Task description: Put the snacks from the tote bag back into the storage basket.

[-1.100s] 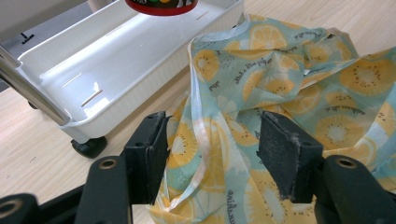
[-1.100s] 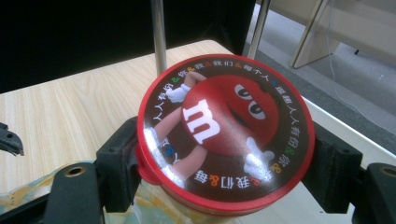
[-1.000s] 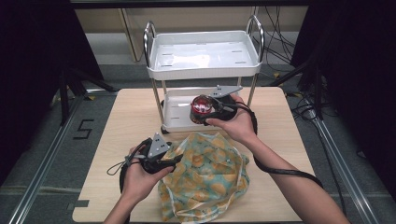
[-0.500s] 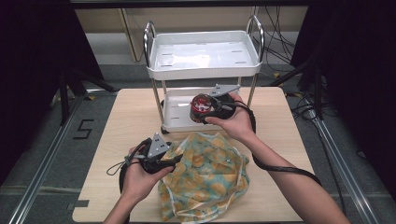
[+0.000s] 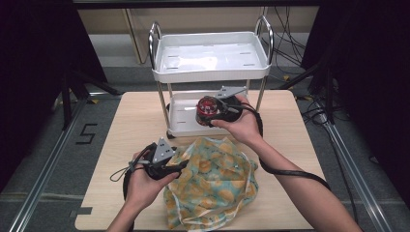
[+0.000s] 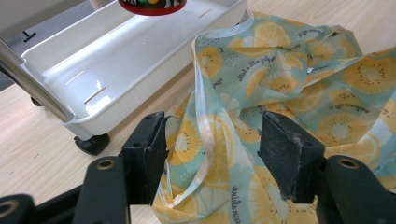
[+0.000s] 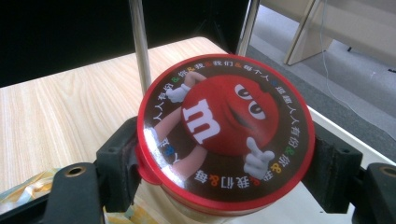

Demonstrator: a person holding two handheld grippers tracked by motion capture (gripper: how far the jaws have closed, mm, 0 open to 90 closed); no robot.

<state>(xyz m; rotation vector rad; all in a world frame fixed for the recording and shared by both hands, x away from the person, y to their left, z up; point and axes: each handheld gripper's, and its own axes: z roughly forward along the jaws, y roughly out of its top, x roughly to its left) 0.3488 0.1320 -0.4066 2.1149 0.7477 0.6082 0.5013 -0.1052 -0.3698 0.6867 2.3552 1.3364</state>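
Yellow-and-teal citrus-print bag (image 5: 212,186) crumpled on the counter (image 5: 121,125), left gripper (image 6: 212,154) jaws wide around its fold, right gripper (image 7: 224,163) jaws clamping a red candy tub (image 7: 224,128) with white "m" lid, over the white cart (image 5: 210,58) lower tray.

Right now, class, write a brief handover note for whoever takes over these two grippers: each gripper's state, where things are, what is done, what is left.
Right gripper: shut on the red-lidded candy tub, held above the lower tray of the white cart.
Left gripper: jaws open around the fruit-print bag's edge, not pinching it.
Done: tub gripped and lifted.
Left, probably: close on the bag's edge, hold it open, put the tub inside.
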